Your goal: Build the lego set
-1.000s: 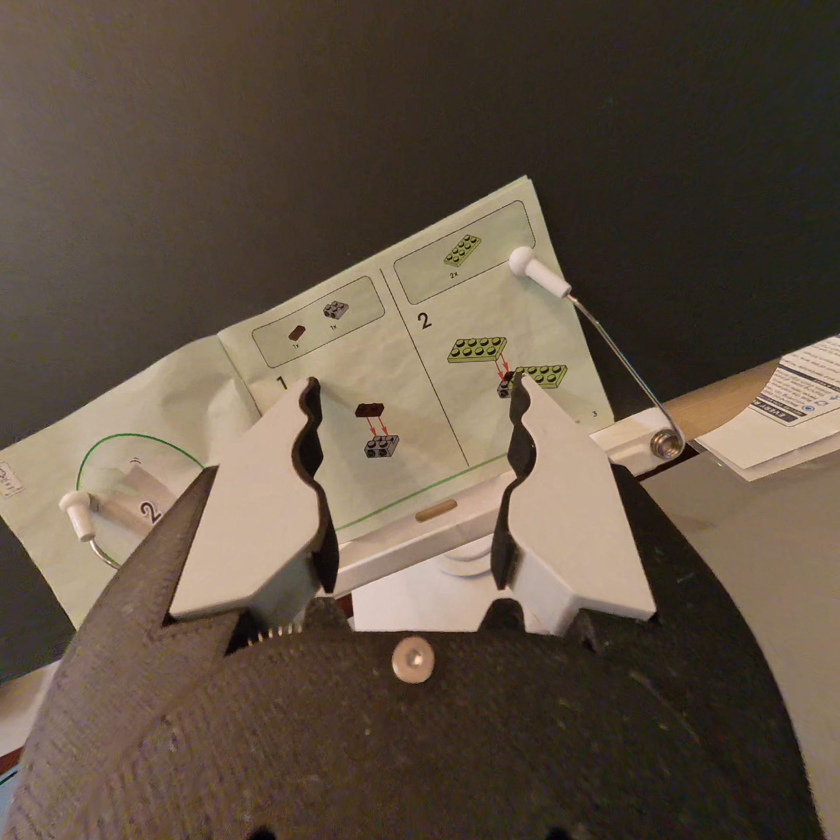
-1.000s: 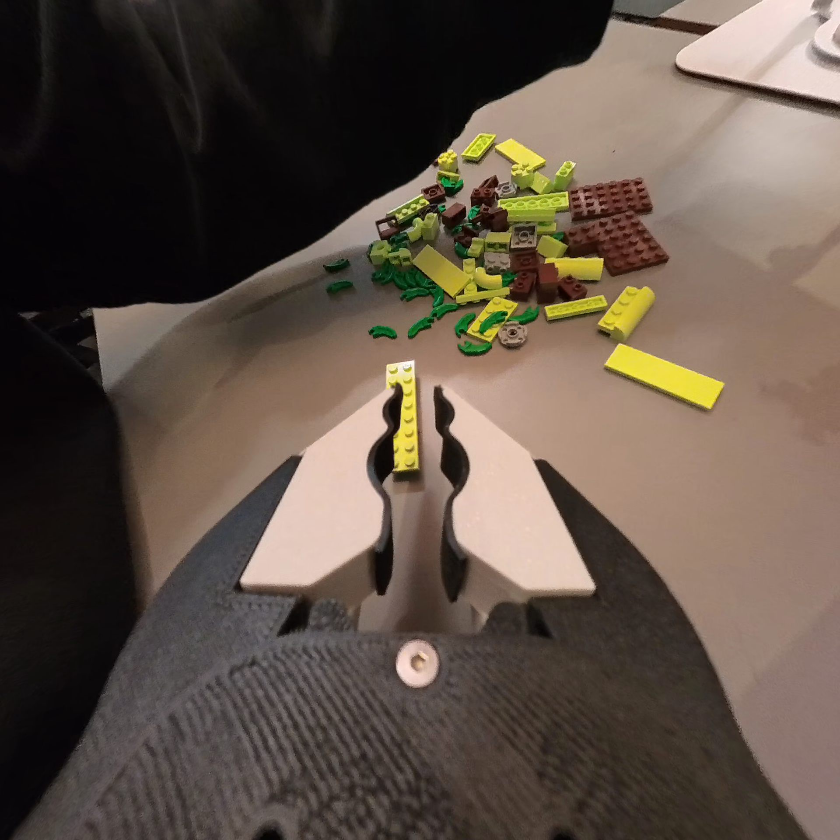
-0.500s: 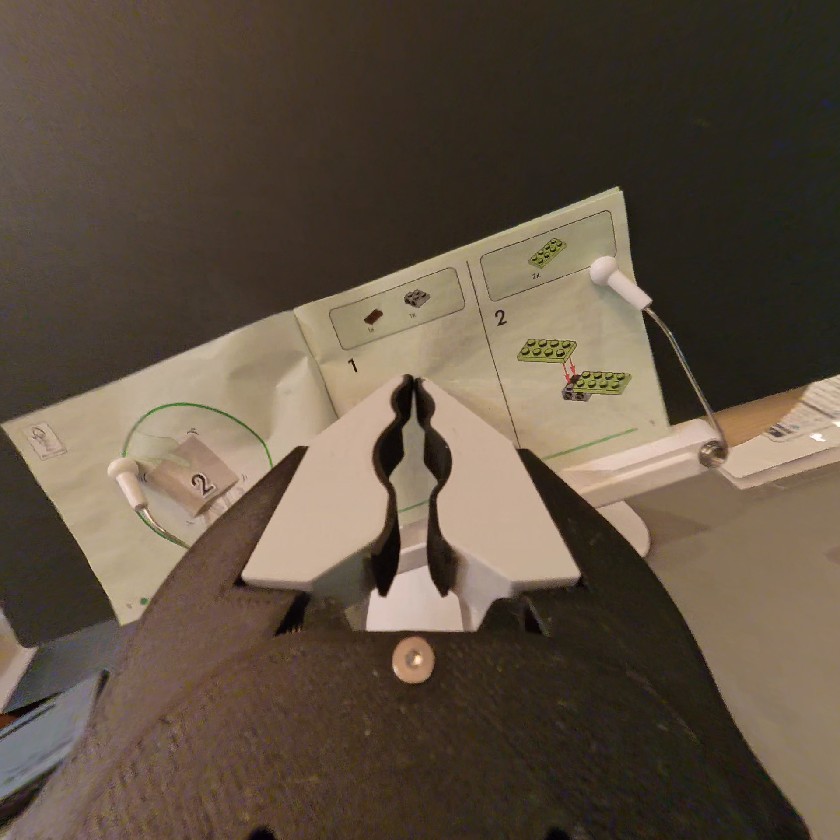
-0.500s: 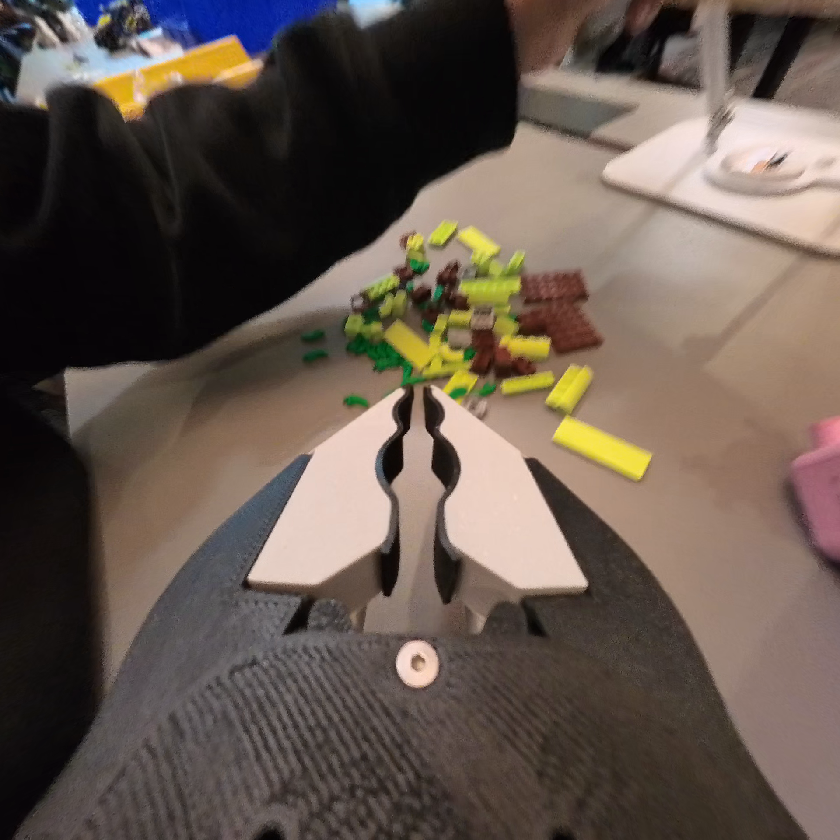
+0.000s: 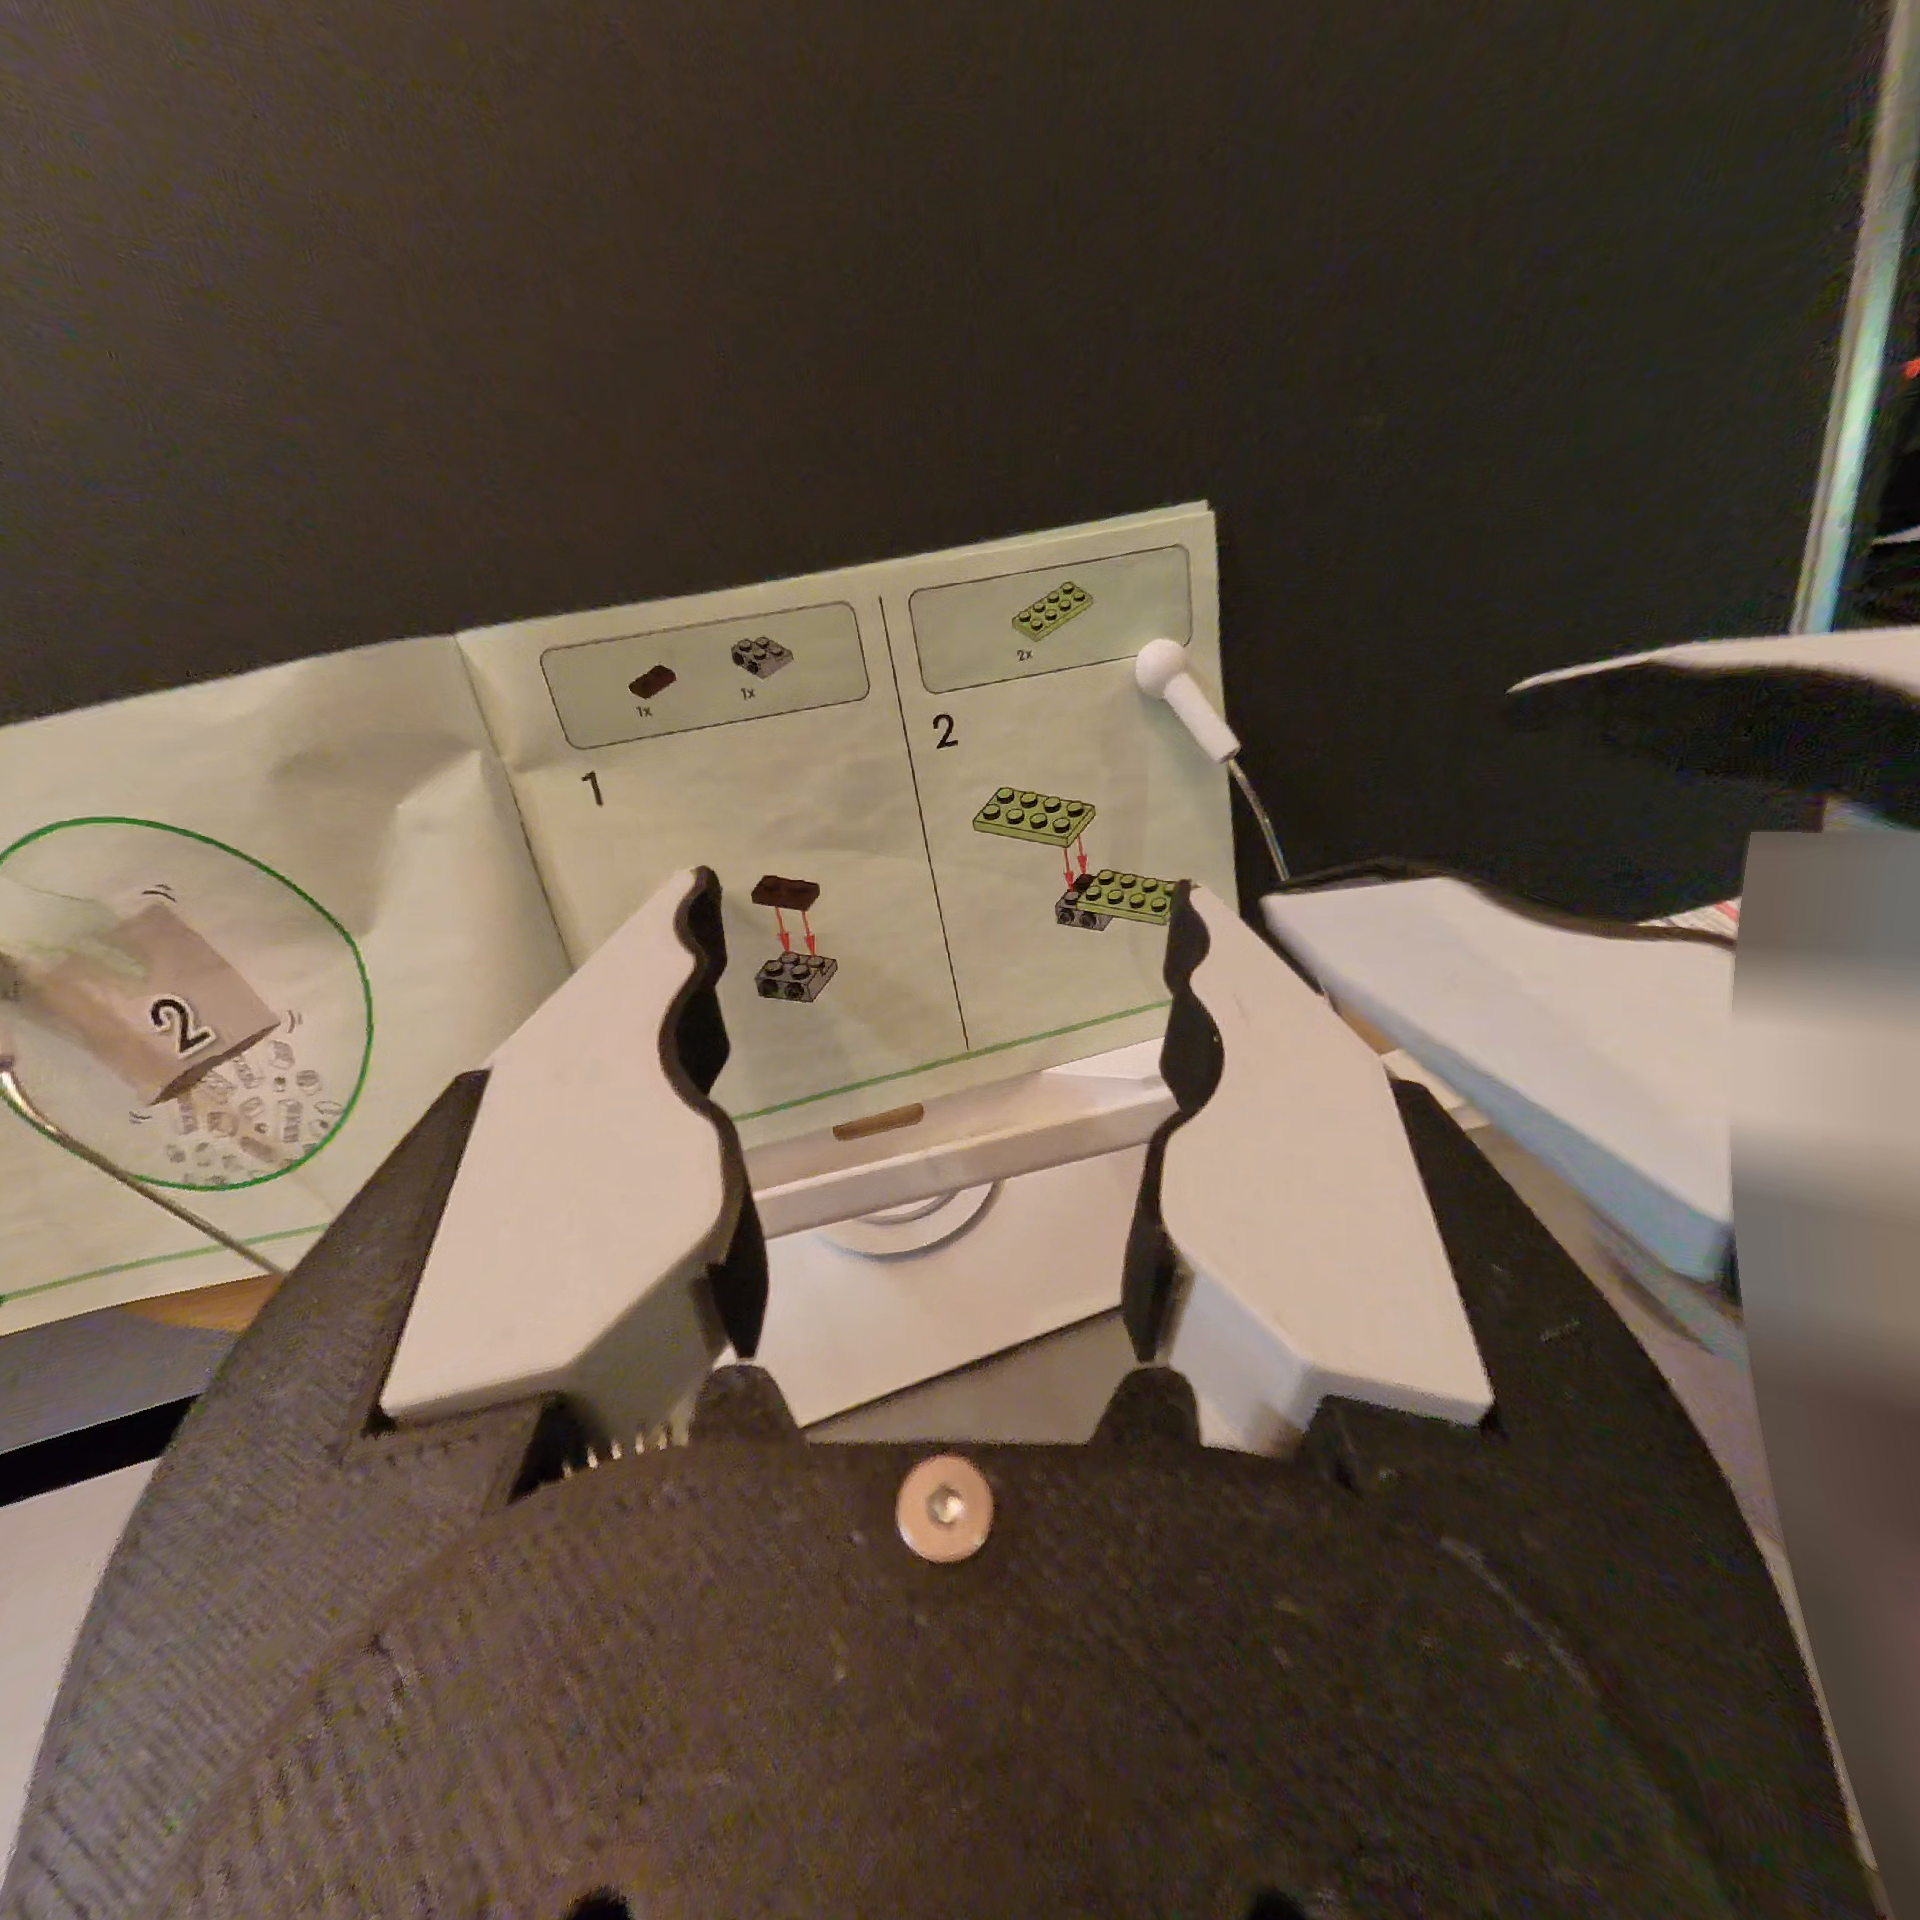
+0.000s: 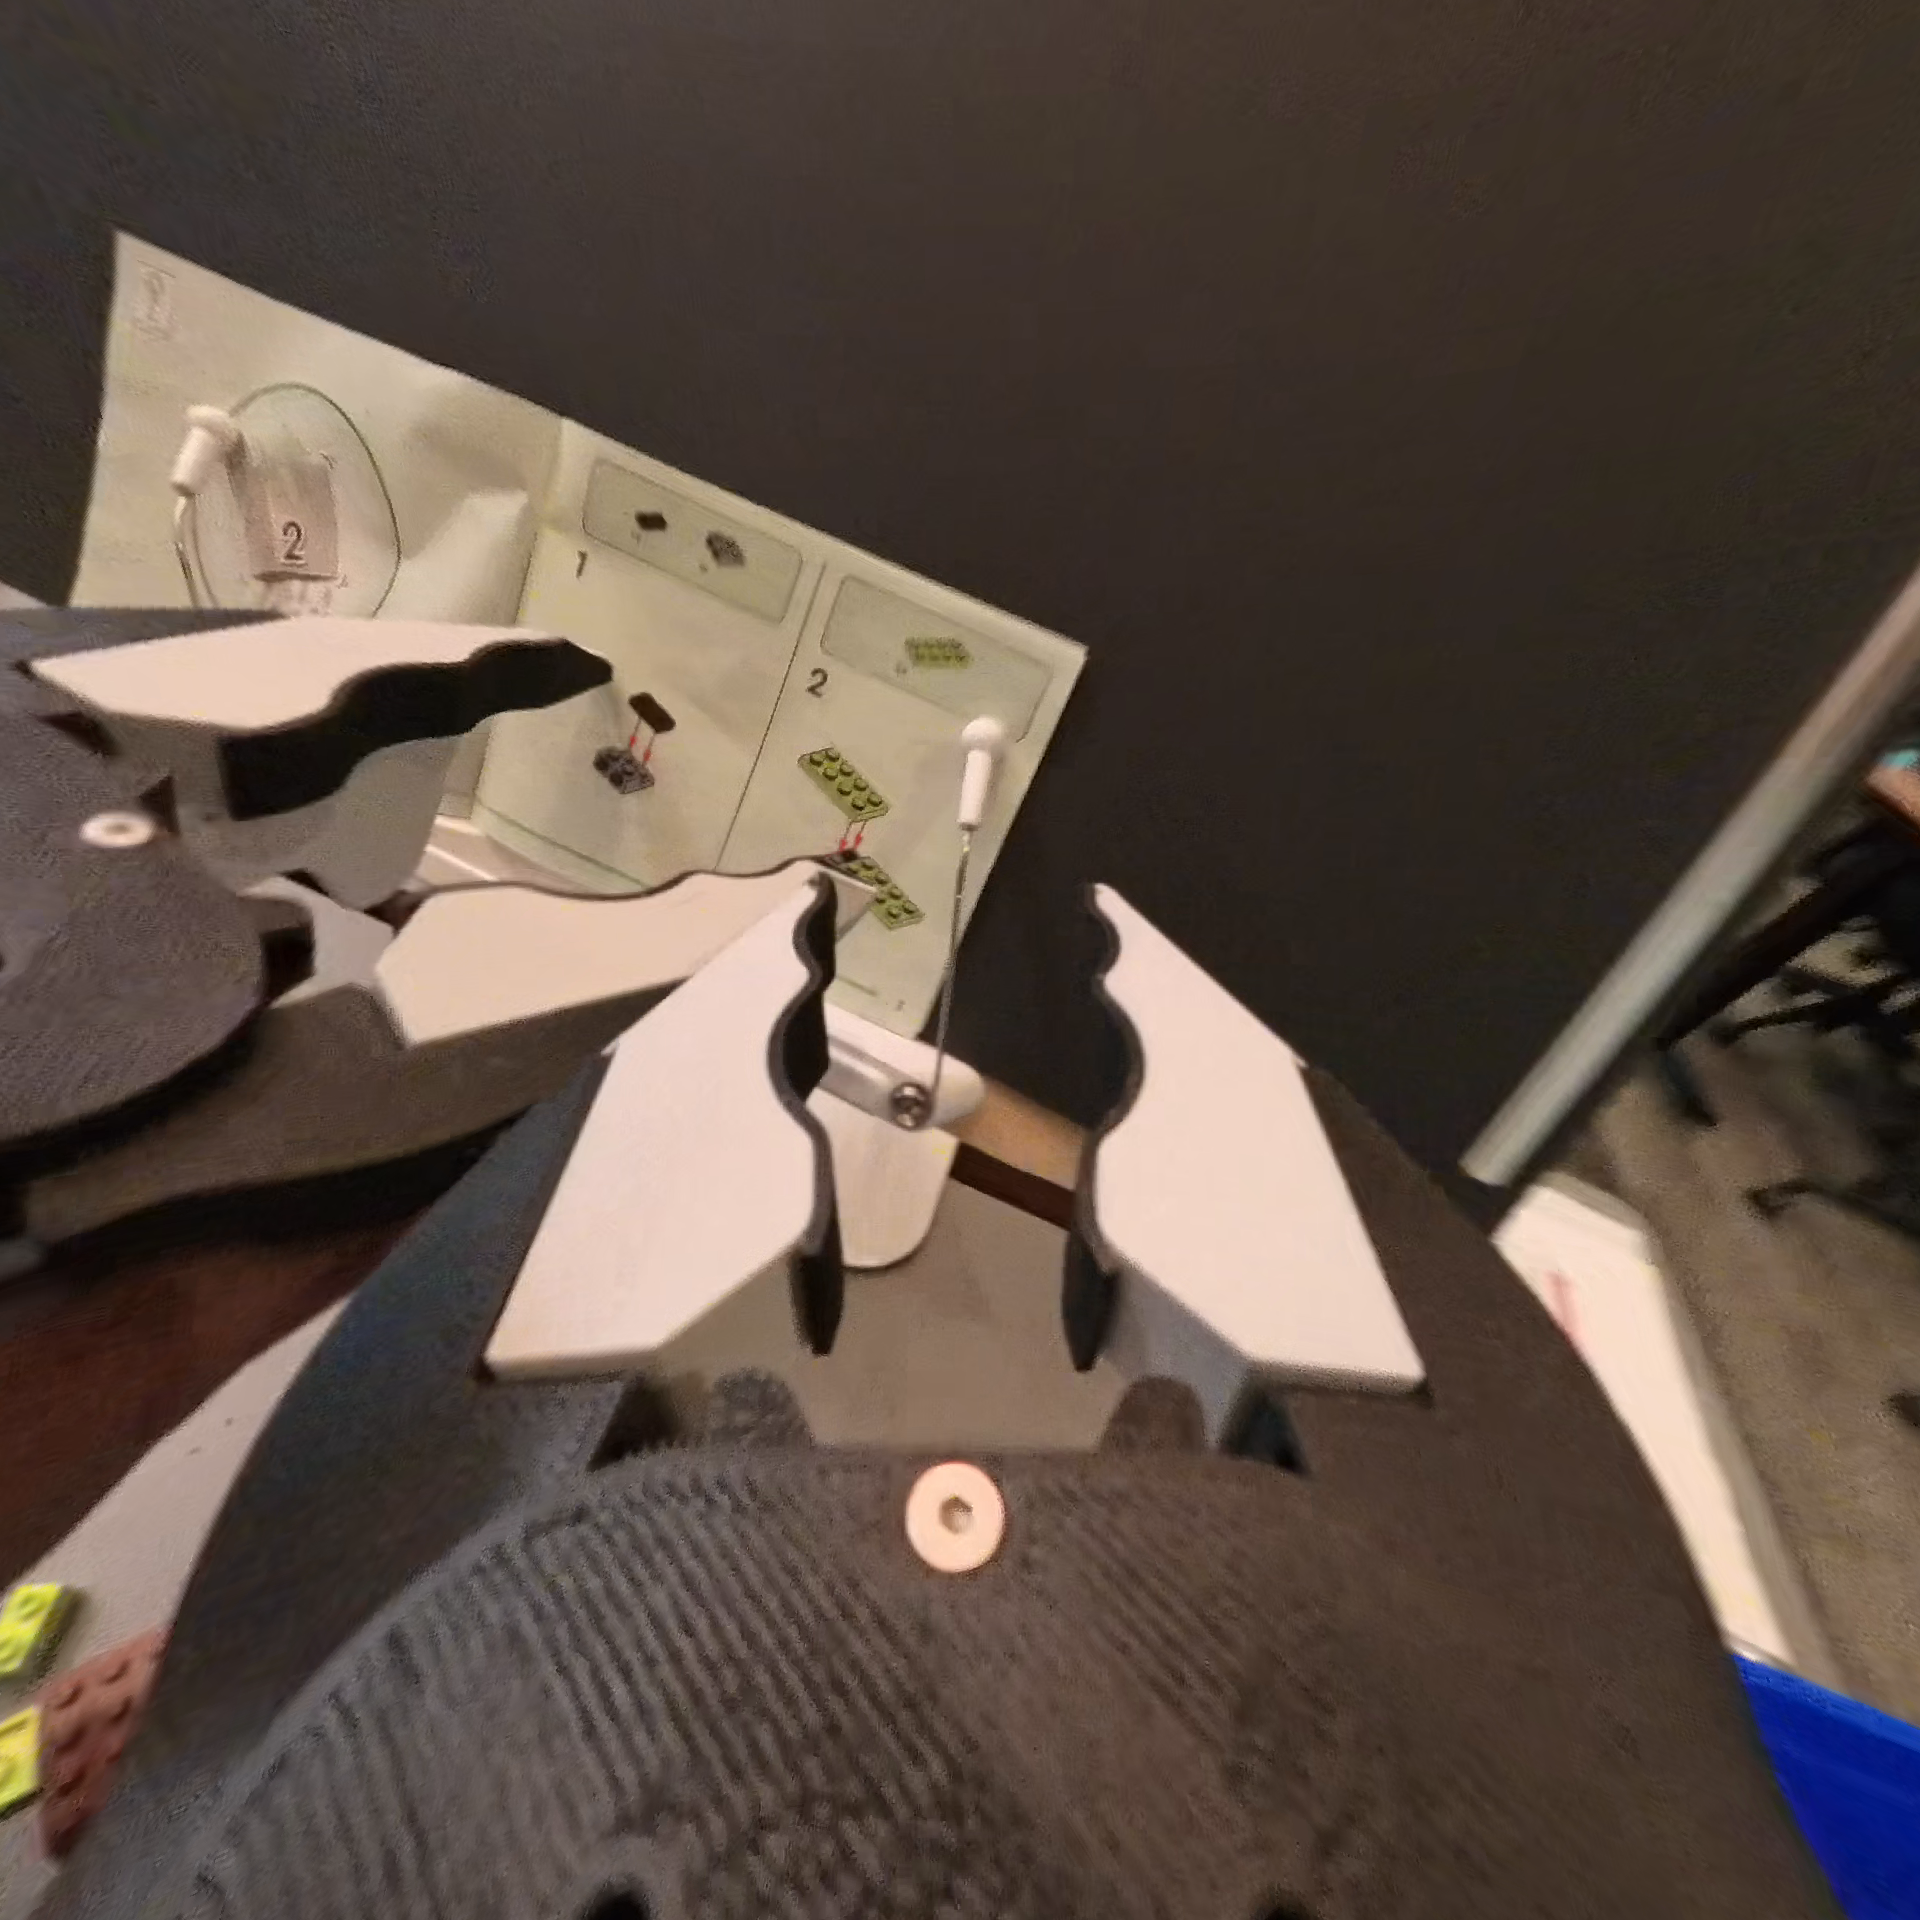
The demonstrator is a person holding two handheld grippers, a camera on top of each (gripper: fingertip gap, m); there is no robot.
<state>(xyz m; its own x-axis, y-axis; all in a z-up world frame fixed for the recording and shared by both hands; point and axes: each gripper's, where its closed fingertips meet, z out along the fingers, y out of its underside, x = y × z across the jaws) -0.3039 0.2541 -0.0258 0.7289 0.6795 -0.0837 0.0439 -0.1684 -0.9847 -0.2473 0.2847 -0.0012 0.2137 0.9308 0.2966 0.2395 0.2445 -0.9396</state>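
Note:
The open instruction booklet [image 5: 727, 831] stands on a white stand [image 5: 987, 1132] against a dark wall, held by wire clips [image 5: 1184, 686]. My left gripper [image 5: 940, 914] is open and empty, raised in front of the booklet. My right gripper [image 6: 961, 904] is open and empty, facing the booklet [image 6: 499, 499] from the right. One of its fingers [image 5: 1507, 997] shows at the right of the left wrist view. A left gripper finger [image 6: 312, 707] shows at the left of the right wrist view. A few lime [image 6: 31, 1642] and brown [image 6: 94, 1714] pieces lie at the bottom left.
A metal post [image 6: 1704, 883] rises at the right, with a room floor beyond it. White paper [image 6: 1621, 1403] lies by the table's right edge, and something blue [image 6: 1829, 1766] sits lower right. The stand's clip arm [image 6: 904, 1091] is just beyond my right fingers.
The left gripper, shut half a second ago, has opened and moved closer to the booklet. The right gripper has swung up from the brick pile to face the booklet and has opened.

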